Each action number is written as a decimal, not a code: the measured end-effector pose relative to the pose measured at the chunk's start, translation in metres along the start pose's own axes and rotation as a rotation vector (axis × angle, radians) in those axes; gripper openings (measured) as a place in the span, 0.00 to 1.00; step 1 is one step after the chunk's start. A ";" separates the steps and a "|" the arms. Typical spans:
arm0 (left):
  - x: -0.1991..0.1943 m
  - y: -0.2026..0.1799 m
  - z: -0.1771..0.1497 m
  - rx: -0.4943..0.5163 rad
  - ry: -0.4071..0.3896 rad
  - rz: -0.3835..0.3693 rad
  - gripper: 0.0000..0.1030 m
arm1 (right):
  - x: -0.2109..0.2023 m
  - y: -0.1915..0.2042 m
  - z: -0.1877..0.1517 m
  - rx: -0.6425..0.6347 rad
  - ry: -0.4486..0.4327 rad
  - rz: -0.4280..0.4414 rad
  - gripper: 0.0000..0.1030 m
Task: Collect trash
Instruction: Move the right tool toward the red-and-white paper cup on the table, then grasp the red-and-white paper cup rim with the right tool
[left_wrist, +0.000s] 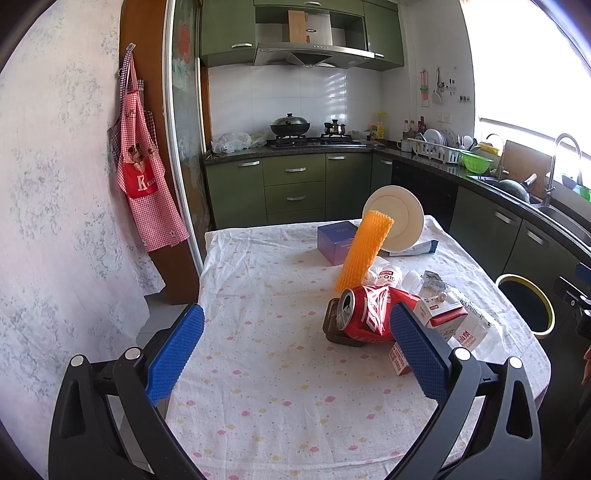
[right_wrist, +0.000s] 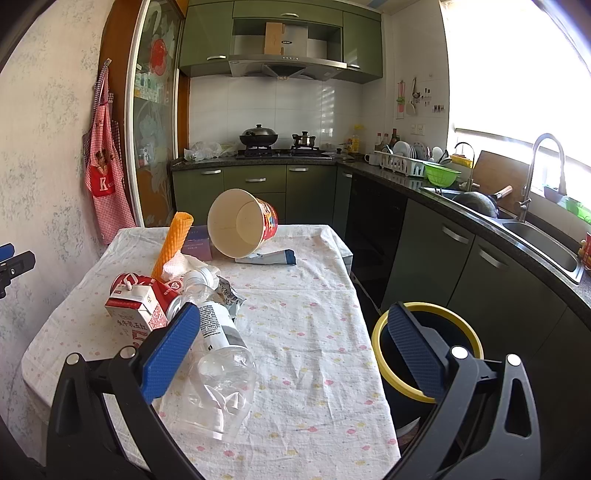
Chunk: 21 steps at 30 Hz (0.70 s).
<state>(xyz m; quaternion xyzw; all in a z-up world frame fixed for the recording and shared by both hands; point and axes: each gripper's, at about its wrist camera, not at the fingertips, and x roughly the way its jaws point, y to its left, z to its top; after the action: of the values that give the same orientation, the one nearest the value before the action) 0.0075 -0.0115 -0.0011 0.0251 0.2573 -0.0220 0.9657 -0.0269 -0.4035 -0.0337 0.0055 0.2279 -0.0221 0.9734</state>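
Through my left wrist camera I am holding my left claw (left_wrist: 295, 354) spread wide and empty above the table (left_wrist: 258, 387). A crushed red can (left_wrist: 369, 314) is lying on a brown tray (left_wrist: 334, 330) near the right edge, beside a milk carton (left_wrist: 443, 317) and an orange foam sleeve (left_wrist: 364, 251).

Through my right wrist camera I am keeping my right claw (right_wrist: 291, 350) spread apart too, gripping nothing. Only here are a clear plastic bottle (right_wrist: 221, 354) and the open mouth of a paper bucket (right_wrist: 240, 225) showing; the yellow-rimmed bin (right_wrist: 380, 354) is standing off the table's right edge.
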 end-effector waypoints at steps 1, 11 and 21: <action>0.000 -0.001 0.000 0.000 -0.001 0.000 0.96 | -0.001 0.000 0.000 0.000 0.000 0.000 0.94; 0.005 -0.001 0.001 0.004 0.006 -0.008 0.96 | 0.006 0.000 -0.002 -0.002 0.004 -0.003 0.94; 0.076 0.014 0.039 -0.008 0.010 0.052 0.96 | 0.067 -0.003 0.045 -0.100 -0.031 0.002 0.94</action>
<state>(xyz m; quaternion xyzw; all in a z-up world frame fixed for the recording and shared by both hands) 0.0937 -0.0017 -0.0047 0.0282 0.2617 0.0043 0.9647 0.0531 -0.4099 -0.0233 -0.0430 0.2138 -0.0097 0.9759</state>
